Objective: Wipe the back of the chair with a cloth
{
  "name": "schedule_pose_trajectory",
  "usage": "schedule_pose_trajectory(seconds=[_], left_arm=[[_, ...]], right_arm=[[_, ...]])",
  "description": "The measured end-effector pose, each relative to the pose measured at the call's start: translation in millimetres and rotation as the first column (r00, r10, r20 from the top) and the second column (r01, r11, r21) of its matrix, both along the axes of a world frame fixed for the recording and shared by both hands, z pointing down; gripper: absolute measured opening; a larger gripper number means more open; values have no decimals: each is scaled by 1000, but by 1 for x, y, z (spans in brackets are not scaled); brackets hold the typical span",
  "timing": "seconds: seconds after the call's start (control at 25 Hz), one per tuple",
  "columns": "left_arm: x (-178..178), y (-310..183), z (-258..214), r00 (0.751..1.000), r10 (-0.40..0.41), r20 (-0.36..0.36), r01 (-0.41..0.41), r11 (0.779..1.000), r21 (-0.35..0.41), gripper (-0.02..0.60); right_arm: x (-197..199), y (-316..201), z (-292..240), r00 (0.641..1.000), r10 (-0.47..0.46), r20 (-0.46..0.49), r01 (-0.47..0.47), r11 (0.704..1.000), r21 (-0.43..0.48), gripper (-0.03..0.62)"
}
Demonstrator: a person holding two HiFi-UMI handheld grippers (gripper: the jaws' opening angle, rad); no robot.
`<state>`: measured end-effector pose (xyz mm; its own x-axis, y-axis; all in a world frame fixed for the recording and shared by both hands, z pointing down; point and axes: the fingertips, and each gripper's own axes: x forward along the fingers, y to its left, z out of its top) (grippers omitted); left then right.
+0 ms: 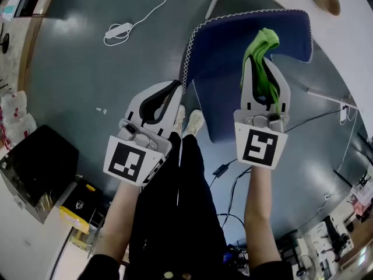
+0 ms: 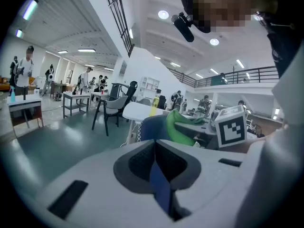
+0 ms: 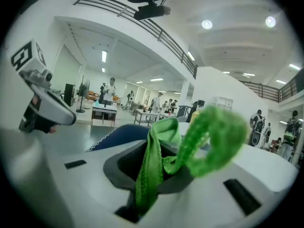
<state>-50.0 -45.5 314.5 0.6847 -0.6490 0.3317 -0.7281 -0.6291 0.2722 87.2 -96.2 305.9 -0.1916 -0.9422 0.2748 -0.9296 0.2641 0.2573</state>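
Right hand-held gripper (image 1: pixel 260 69) is pressed on a bright green, fluffy microfibre cloth (image 1: pixel 262 42). In the right gripper view a strip of it is clamped deep between the jaws and the loose end curls up above them. This part I judge as done: the cloth is picked up and firmly held.

This cloth hangs over the dark blue fabric chair back with white stitched edge (image 1: pixel 221 51), which stands on the grey-green glossy floor (image 1: pixel 87 69) in front of me. I cannot tell from any view whether the cloth is touching the fabric or only hovering above it.

My left hand-held gripper (image 1: pixel 173 92) has its jaws closed together, just beside the left edge of the chair back. A thin blue sliver shows in the slit between them; I cannot say if it is the chair's edge.

I see no sign on the fabric of which areas are wiped. So I judge that the wiping strokes over the back are the work that is left.
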Motion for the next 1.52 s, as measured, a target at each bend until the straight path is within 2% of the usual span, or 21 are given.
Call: schedule_pose_trajectory(seconds=[0.24, 0.48, 0.76, 0.96, 1.16, 1.52], left_arm=[[-1, -1, 9, 999, -38, -24, 37, 998, -42, 8], [-10, -2, 18, 996, -79, -52, 74, 993, -88, 8], [-15, -5, 21, 993, -98, -64, 91, 990, -110, 8], [-16, -7, 27, 993, -97, -67, 89, 989, -115, 8], [-11, -7, 28, 994, -86, -72, 77, 990, -118, 8], [-11, -7, 30, 995, -71, -70, 62, 991, -122, 8]], right_arm=[[5, -22, -29, 999, -9, -44, 12, 998, 66, 55], [0, -42, -28, 1000, -2, -15, 3, 996, 85, 55], [-22, -47, -6, 997, -55, -49, 57, 997, 47, 55], [-25, -47, 5, 994, -65, -88, 70, 996, 47, 55], [-25, -42, 21, 984, -90, -156, 93, 996, 7, 55], [-27, -31, 48, 977, -108, -185, 101, 994, -44, 55]])
